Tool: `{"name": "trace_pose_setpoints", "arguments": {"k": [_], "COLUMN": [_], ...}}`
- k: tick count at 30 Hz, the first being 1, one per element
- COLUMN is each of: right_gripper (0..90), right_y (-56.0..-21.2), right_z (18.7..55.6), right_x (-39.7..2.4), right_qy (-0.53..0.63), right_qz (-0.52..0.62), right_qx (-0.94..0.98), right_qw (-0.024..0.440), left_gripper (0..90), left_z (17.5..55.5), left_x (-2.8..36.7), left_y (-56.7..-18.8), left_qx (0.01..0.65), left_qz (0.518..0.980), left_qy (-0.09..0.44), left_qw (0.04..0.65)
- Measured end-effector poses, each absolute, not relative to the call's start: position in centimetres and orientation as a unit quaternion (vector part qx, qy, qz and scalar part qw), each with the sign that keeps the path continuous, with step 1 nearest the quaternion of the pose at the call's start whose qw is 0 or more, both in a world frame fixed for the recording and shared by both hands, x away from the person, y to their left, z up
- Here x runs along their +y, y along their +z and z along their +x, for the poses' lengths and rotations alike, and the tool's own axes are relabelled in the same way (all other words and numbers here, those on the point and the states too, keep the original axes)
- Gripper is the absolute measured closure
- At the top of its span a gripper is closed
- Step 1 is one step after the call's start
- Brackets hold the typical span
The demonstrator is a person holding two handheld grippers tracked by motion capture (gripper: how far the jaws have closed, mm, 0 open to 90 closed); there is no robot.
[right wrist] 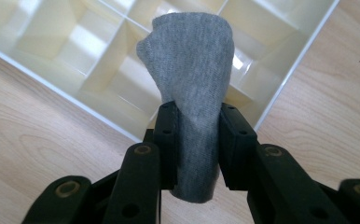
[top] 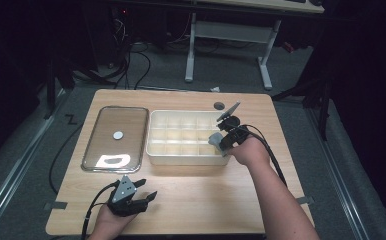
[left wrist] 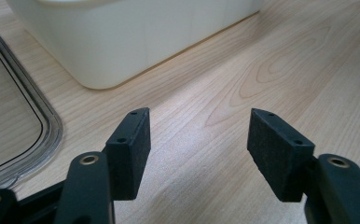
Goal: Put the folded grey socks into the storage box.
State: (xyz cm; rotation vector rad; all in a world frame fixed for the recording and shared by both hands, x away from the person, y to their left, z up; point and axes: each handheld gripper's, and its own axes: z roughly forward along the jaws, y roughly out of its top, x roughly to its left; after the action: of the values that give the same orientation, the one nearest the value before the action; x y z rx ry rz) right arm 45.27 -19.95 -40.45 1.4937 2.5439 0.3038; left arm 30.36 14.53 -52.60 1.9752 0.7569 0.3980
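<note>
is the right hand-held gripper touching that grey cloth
Touching. In the right gripper view the right hand-held gripper has both jaws pressed against the grey cloth, which is pinched between them above the divided box.

Black two-jaw tools (top: 143,192) with brass-ringed screws, grey plates, trailing black cables.

Grey cloth's (right wrist: 192,93) lower end behind fingers (right wrist: 166,140)

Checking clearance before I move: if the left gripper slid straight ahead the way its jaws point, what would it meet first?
Probably bare table, then the front wall of the cream divided box. The left gripper is open and empty; depth is unclear.
</note>
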Motion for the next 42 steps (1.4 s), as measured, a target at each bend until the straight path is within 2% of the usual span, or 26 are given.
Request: {"name": "trace_pose_setpoints", "arguments": {"k": [19, 37, 42], "right_gripper": [74.3, 72.5, 67.1], "right_y": [-44.7, -46.6, -46.3], "right_z": [47.7, 48.0, 47.9], "right_x": [-18.2, -18.3, -18.4], "right_qy": [-0.025, -0.024, -0.02], "right_qz": [0.479, 0.487, 0.496], "right_qx": [0.875, 0.872, 0.867], "right_qw": [0.064, 0.048, 0.046], "left_gripper": [40.0, 40.0, 40.0], "left_z": [30.4, 30.4, 30.4], "left_x": [14.4, 14.2, 14.2], "left_y": [-52.8, -53.0, -52.9], "left_qx": [0.304, 0.301, 0.301], "left_qz": [0.814, 0.819, 0.818], "left_qy": [0.163, 0.161, 0.16], "left_qw": [0.467, 0.462, 0.463]}}
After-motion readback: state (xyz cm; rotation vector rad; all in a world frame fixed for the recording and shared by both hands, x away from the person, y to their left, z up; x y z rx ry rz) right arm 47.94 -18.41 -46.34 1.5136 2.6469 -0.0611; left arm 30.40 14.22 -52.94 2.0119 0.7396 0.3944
